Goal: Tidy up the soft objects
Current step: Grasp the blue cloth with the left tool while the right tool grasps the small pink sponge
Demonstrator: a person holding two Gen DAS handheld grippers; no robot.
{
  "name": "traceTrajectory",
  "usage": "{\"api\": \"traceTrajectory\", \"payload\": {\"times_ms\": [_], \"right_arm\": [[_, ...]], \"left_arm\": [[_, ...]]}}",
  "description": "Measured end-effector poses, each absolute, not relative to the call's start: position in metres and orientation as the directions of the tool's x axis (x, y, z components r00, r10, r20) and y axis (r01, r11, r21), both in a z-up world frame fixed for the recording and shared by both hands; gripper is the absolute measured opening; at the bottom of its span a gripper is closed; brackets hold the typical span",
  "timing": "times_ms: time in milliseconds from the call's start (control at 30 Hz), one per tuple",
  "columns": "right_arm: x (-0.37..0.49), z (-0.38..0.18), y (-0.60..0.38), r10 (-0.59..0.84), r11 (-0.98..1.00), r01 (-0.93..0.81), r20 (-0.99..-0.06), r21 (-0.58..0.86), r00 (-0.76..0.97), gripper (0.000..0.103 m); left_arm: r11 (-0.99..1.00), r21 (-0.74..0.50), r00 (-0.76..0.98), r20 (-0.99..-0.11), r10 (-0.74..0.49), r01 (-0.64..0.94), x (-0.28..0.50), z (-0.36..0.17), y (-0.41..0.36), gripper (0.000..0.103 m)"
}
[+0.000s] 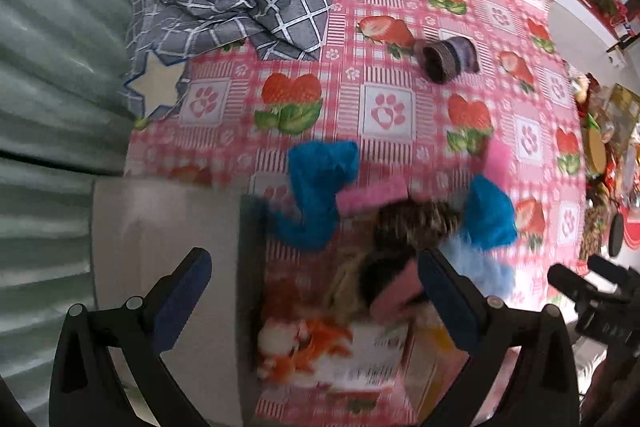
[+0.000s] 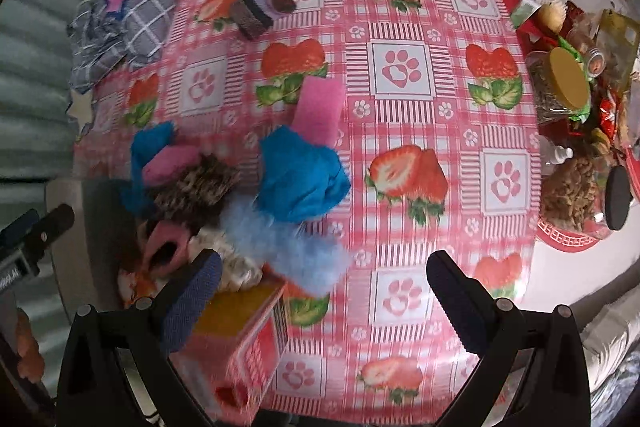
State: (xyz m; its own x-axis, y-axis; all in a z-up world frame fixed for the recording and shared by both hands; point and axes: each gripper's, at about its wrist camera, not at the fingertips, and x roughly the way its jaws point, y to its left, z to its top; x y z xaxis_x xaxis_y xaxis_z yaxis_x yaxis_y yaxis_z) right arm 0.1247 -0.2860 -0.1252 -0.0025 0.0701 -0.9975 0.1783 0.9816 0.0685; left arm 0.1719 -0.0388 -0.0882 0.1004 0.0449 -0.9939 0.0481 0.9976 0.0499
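Both my claws are spread and hold nothing. The left claw (image 1: 316,303) hangs over the box (image 1: 344,355) at the tabletop (image 1: 400,39) edge; the right claw (image 2: 324,291) is just beside that box, over bare cloth. The socks (image 2: 300,183) lie heaped ahead and to the left of my right claw, spilling from the box mouth, a fluffy pale-blue one (image 2: 288,247) nearest its left finger. My left claw looks closer to the pile. Blur smears the heap: I cannot count pieces or tell which lie inside the box. One rolled dark pair (image 1: 446,59) sits well apart.
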Motion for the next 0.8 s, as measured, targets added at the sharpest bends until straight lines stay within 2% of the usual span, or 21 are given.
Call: {"api": "traceTrajectory", "payload": {"times_ms": [433, 800], "right_arm": [[0.214, -0.199, -0.295, 0.055, 0.969, 0.241, -0.998, 0.055, 0.010, 0.103], [0.241, -0.249, -0.284, 0.030, 0.976, 0.216, -0.999, 0.026, -0.019, 0.103]], "left_arm": [[0.986, 0.158, -0.091, -0.983, 0.163, 0.052, 0.260, -0.213, -0.042, 0.103], [0.989, 0.145, -0.180, -0.974, 0.141, -0.008, 0.264, -0.260, -0.023, 0.103]]}}
